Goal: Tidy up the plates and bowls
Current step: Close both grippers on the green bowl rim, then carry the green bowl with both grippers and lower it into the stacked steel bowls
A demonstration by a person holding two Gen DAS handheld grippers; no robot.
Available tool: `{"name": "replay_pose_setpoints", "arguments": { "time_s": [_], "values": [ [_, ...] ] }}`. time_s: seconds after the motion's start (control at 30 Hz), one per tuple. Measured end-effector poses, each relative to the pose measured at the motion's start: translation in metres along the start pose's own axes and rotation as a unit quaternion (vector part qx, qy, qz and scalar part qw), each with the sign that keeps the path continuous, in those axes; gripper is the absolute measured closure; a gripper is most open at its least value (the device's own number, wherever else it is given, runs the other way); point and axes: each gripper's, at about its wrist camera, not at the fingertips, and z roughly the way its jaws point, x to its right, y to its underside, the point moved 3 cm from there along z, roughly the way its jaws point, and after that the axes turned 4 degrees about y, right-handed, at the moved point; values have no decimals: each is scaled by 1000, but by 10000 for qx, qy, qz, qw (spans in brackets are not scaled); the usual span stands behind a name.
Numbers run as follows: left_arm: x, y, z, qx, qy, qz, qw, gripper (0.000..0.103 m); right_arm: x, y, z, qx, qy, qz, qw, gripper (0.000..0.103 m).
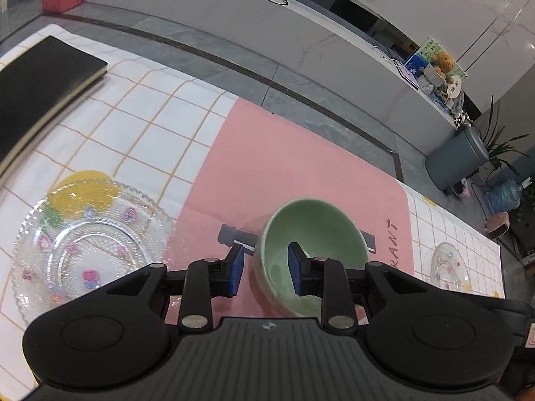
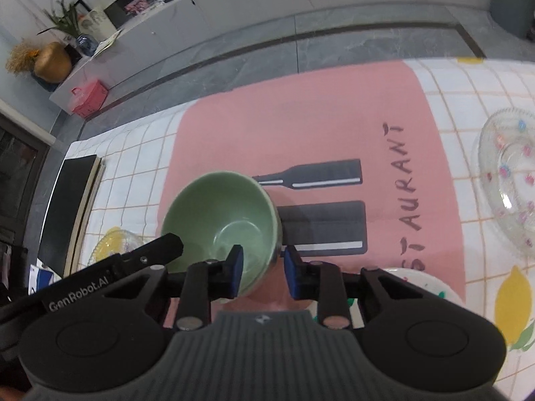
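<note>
Left fingers: they straddle the near-left rim of the green bowl, one blue pad outside the wall, one inside. The gap is narrow, but I cannot tell whether the pads press on the wall.
Right fingers: they straddle the bowl's near-right rim in the same way, left pad inside, right pad outside. Whether they clamp the wall I cannot tell.
Green bowl: upright and empty on the pink placemat, over the left ends of the printed cutlery shapes, with one set of fingers at each side of its near edge.
Large glass plate: clear, beaded rim, small coloured flowers; it lies on the checked tablecloth left of the placemat, apart from the bowl.
Second glass plate: on the cloth right of the placemat, well apart from the bowl.
White plate: partly hidden behind my right fingers, at the placemat's near-right corner.
Black notebook: far left on the table.
</note>
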Motion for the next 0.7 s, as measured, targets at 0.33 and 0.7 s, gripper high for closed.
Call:
{"name": "replay_pose_setpoints", "arguments": {
  "time_s": [0.33,0.7],
  "values": [
    [3,4,17,-261,-314,66,9991,87,4,0,6,-78,77,178,9998,90],
    [11,7,-4,-229,-577,203,9979,92,-6,10,-6,-148,110,325,9993,92]
  ]
}}
